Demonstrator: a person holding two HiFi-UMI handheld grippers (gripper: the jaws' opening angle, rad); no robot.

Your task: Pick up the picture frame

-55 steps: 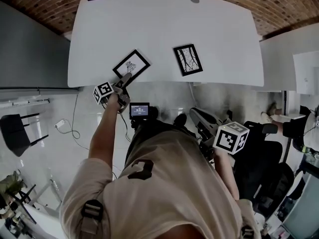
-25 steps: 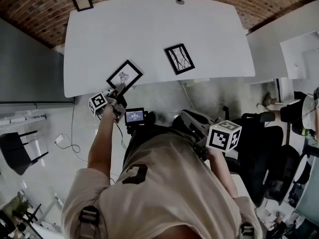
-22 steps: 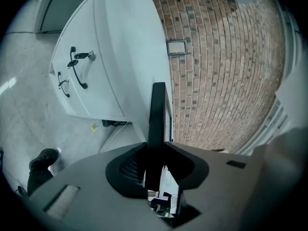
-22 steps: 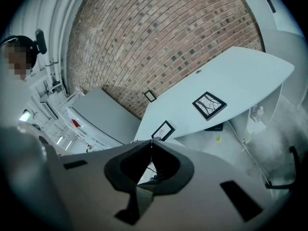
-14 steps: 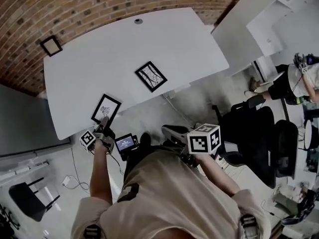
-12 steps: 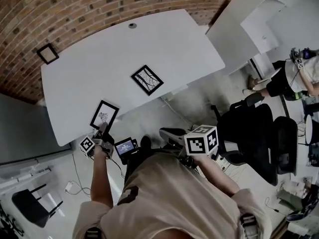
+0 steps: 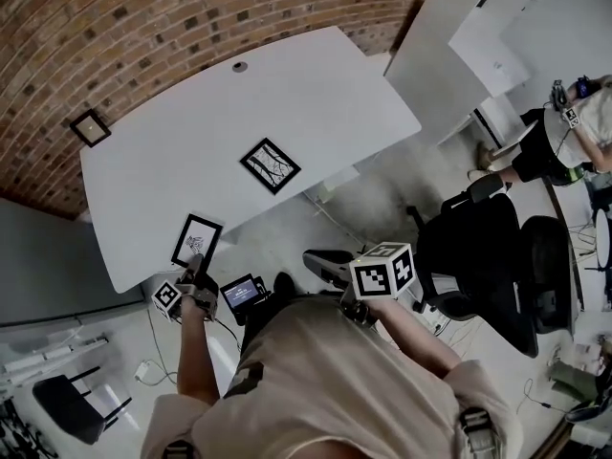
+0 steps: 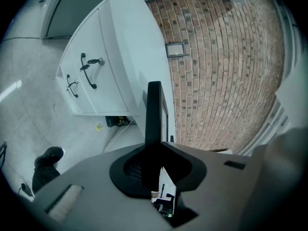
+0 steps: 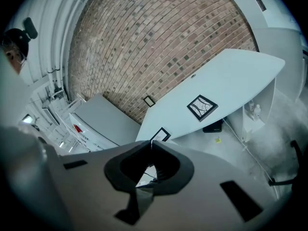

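Left gripper (image 7: 196, 259): arm out, fingers just closing, pinching frame (image 7: 197, 239).
Right gripper (image 9: 151, 142): near body, fingers together, empty.

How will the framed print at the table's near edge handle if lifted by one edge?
Probably rigid: the picture frame reads as a flat, straight-edged slab. Gripped at one edge by the left gripper, whose jaws have just been closing on it, it may tilt or pivot. If glazed, which I cannot tell, it would be fragile.
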